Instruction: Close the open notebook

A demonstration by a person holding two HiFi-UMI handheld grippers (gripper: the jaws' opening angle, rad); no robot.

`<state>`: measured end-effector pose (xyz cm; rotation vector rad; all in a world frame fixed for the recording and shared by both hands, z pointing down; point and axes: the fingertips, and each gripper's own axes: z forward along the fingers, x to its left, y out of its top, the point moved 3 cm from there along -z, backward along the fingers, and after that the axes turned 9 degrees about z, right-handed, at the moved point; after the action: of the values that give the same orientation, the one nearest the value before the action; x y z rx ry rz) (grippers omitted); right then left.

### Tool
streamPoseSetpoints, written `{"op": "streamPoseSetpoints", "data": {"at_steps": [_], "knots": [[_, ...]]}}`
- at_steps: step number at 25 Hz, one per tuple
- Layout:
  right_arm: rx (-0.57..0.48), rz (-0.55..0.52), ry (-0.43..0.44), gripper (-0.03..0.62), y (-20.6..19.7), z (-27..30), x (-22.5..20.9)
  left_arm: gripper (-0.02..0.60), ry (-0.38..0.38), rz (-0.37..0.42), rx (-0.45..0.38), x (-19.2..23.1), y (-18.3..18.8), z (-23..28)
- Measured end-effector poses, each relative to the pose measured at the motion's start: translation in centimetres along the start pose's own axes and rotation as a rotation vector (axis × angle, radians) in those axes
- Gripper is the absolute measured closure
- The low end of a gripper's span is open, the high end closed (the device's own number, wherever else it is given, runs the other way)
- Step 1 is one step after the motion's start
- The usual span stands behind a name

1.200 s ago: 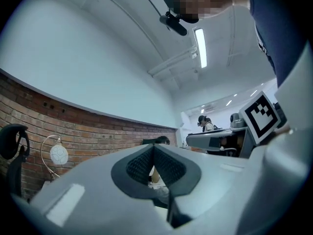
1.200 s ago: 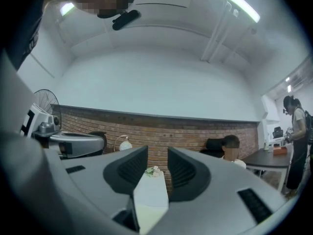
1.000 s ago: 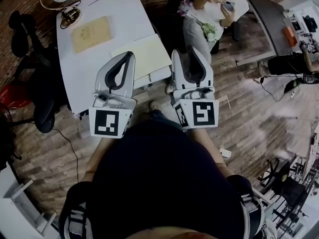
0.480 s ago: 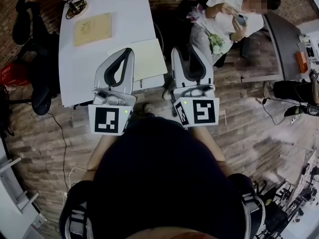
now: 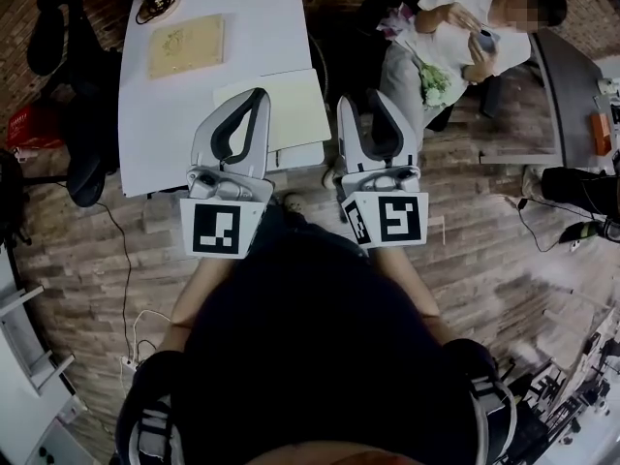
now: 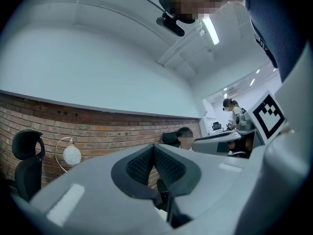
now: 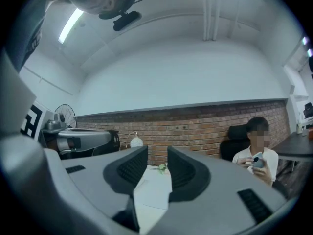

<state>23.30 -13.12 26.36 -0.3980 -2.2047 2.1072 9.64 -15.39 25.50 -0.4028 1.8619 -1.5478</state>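
Holding nothing, left gripper (image 5: 258, 95) jaws meet; right gripper (image 5: 361, 102) jaws stand slightly apart.

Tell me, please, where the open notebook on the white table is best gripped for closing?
The notebook lies flat by the table's right edge, so probably grip its right outer edge, coming from that side with the open right gripper, whose jaw could slip under.

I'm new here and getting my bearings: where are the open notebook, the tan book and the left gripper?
open notebook (image 5: 300, 109), head view, on its bare cream page.
tan book (image 5: 186, 46), head view, middle of its cover.
left gripper (image 5: 257, 95), head view, where its shut fingertips meet.
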Motion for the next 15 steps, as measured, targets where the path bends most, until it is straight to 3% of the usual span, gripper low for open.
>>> {"op": "streamPoseSetpoints", "data": {"at_steps": [15], "knots": [[0.031, 0.033, -0.017, 0.499, -5.9, 0.9, -1.9, 0.586, -0.155, 0.041, 0.076, -1.1, -4.1, 2.6]]}}
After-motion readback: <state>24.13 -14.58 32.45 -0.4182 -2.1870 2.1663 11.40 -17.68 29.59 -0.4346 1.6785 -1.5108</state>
